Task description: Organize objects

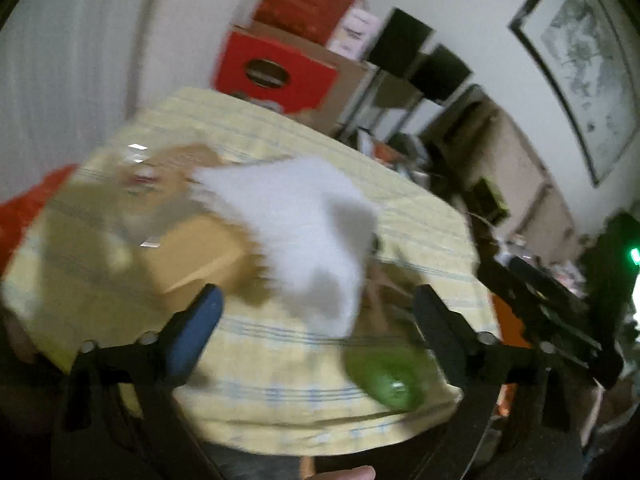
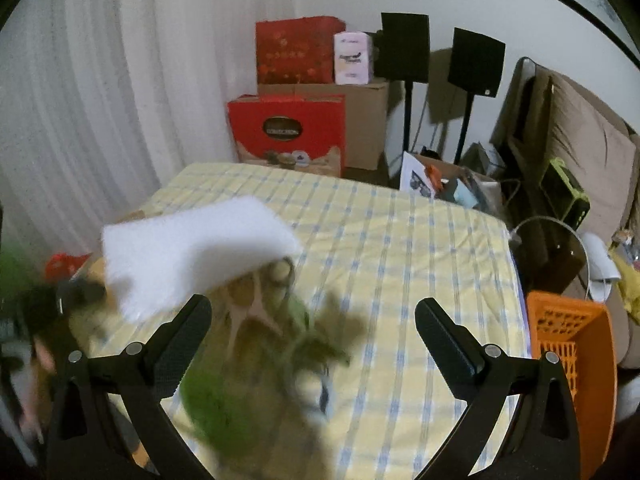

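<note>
Both views are blurred. A white foam-like sheet (image 1: 288,232) (image 2: 192,248) lies over a brown cardboard box (image 1: 196,256) on the yellow checked tablecloth (image 1: 280,392) (image 2: 400,280). A green rounded object (image 1: 384,376) (image 2: 224,404) sits near the table's front edge. Pale-handled scissors (image 2: 256,308) and a green leafy piece (image 2: 316,336) lie under the sheet's near edge. My left gripper (image 1: 320,320) stands open; the sheet's lower corner shows between its fingers, and the pads do not touch it. My right gripper (image 2: 314,320) is open with nothing held.
An orange slotted basket (image 2: 568,360) stands off the table's right edge. Red boxes (image 2: 288,132) and cardboard cartons are stacked behind the table, beside two black speakers (image 2: 404,48) on stands. A dark blurred device with a hand (image 2: 44,320) is at the far left.
</note>
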A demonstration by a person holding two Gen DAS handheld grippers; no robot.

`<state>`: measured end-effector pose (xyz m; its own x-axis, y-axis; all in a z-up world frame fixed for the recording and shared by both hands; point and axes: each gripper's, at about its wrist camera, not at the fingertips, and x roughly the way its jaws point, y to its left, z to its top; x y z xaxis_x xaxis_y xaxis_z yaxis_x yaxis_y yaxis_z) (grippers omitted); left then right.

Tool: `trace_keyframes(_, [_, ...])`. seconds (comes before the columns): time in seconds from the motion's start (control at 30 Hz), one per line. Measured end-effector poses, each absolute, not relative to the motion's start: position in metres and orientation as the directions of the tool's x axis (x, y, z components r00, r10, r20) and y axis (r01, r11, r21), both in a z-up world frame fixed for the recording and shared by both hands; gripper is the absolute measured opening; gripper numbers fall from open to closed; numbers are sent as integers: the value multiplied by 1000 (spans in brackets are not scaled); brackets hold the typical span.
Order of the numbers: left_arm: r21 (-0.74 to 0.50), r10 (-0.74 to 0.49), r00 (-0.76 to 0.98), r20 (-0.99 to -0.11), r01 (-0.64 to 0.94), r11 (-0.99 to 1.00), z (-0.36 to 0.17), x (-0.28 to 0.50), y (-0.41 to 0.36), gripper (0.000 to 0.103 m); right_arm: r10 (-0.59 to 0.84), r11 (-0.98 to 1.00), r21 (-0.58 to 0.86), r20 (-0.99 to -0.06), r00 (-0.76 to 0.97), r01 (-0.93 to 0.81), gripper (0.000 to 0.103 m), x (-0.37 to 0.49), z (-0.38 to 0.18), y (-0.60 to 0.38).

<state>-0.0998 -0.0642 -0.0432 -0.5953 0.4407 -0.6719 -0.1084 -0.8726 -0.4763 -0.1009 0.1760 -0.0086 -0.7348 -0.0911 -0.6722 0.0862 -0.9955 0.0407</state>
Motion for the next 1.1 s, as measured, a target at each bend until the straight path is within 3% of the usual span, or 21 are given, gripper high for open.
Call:
trace_keyframes(0.2, [-469, 374, -600, -707, 2, -883, -69, -121, -63, 90, -113, -986, 167, -634, -765, 8, 102, -106, -5, 180])
trace_keyframes(0.27, [-507, 406, -587, -700, 8, -862, -77, -126, -64, 80, -121, -977, 212, -622, -774, -17, 102, -106, -5, 184])
trace_keyframes(0.33, [-530, 447, -567, -692, -22, -848, -80, -130, -62, 49, -138, -965, 259, -618, -774, -35, 102, -105, -7, 188])
trace_keyframes(0.37, [-532, 462, -560, -688, -43, -845, -81, -129, -62, 42, -141, -962, 269, -618, -773, -40, 102, -106, -8, 189])
trace_keyframes(0.43, [-524, 464, -554, -691, -58, -850, -80, -127, -64, 16, -138, -961, 273, -628, -766, -52, 102, -106, -11, 191])
trace_keyframes(0.63, [-561, 530, -527, -664, -116, -819, -76, -114, -81, 14, -181, -952, 303, -661, -728, -39, 102, -108, -25, 185])
trace_keyframes(0.8, [-449, 475, -446, -759, -170, -877, -70, -92, -90, 14, -207, -960, 279, -678, -706, 13, 102, -104, -28, 167])
trace_keyframes(0.97, [-451, 496, -345, -797, -207, -868, -77, -58, -127, 14, -306, -937, 341, -688, -658, 80, 102, -86, -32, 159])
trace_keyframes(1.1, [-415, 453, -324, -830, -182, -891, -85, -53, -150, 17, -285, -953, 284, -720, -633, 107, 102, -81, -36, 140])
